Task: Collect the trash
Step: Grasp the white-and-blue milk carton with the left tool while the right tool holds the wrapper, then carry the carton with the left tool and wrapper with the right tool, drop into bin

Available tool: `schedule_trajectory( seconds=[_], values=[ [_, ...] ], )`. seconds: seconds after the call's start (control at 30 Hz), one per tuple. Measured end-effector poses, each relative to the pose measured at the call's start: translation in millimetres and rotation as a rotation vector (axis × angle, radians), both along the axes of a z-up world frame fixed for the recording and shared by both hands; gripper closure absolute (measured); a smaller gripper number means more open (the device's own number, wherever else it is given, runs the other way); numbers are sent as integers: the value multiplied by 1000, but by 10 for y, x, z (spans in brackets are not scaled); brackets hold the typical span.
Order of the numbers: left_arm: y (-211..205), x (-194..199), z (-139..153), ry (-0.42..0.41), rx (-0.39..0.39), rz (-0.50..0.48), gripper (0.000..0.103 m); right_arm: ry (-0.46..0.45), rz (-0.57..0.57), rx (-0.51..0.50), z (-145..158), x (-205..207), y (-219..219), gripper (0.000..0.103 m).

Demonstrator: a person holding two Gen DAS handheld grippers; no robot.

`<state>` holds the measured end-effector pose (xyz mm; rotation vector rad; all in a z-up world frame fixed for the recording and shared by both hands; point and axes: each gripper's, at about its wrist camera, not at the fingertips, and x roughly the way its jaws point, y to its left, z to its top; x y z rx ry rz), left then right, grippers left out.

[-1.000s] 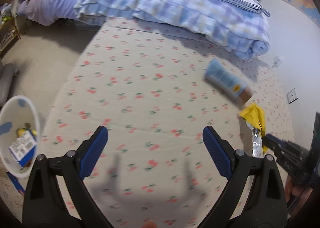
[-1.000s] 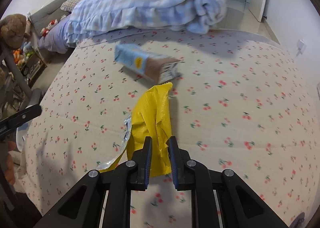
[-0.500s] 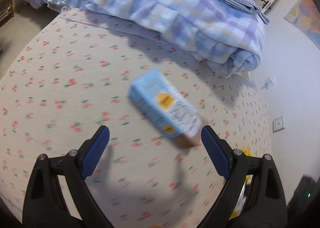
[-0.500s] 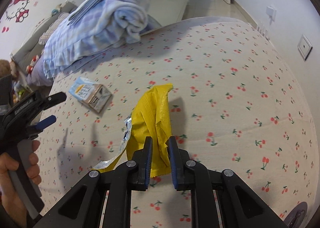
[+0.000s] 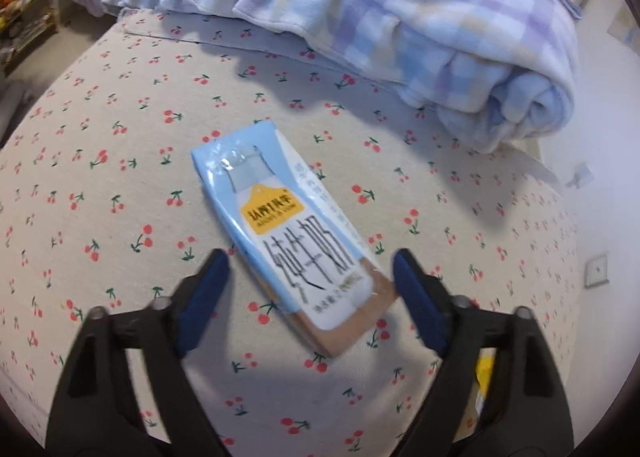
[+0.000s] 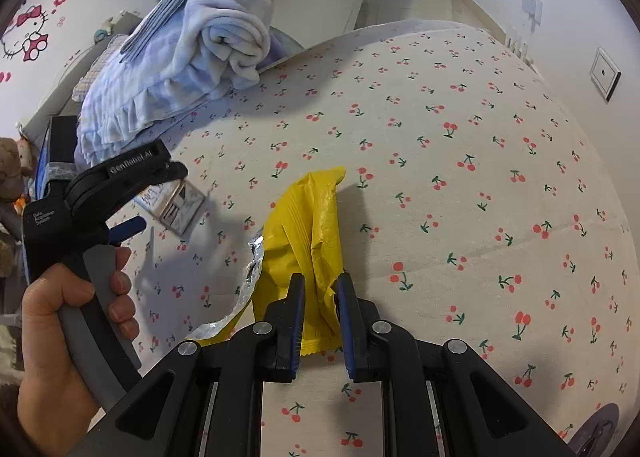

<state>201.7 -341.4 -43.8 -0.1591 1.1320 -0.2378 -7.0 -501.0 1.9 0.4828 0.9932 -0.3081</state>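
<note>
We see the left gripper (image 5: 308, 281) spread wide, fingers either side of a light-blue milk carton w/ yellow label (image 5: 288, 241) lying flat on the cherry-print bedsheet (image 5: 120, 145), not gripping it; the right gripper (image 6: 320, 313) pinches a crumpled yellow foil-lined snack wrapper (image 6: 308, 225), held up over the sheet; a folded blue-check fleece blanket (image 5: 400, 17) sits behind the carton.

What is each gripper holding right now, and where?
Right gripper: shut on the yellow wrapper, near its bottom end. Left gripper: open around the milk carton, holding nothing.
</note>
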Motion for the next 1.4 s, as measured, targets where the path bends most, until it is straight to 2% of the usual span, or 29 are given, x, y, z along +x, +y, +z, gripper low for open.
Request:
schedule_trajectory(
  seconds=[0.13, 0.33, 0.47, 0.63, 1.0, 1.4],
  values=[
    [192, -26, 27, 5, -1, -42, 37, -7, 10, -4, 29, 30, 58, 86],
    [550, -132, 59, 20, -8, -127, 44, -27, 14, -11, 128, 31, 182, 86],
    [803, -202, 92, 45, -22, -151, 46, -41, 21, -10, 198, 34, 302, 86],
    [1147, -287, 162, 38, -15, -167, 46, -53, 54, -21, 271, 72, 534, 86],
    [1894, -412, 320, -17, 6, -201, 46, -52, 159, -50, 352, 350, 1139, 86],
    [2678, -442, 337, -35, -88, -149, 48, -27, 282, -69, 274, 734, 1922, 86]
  ],
)
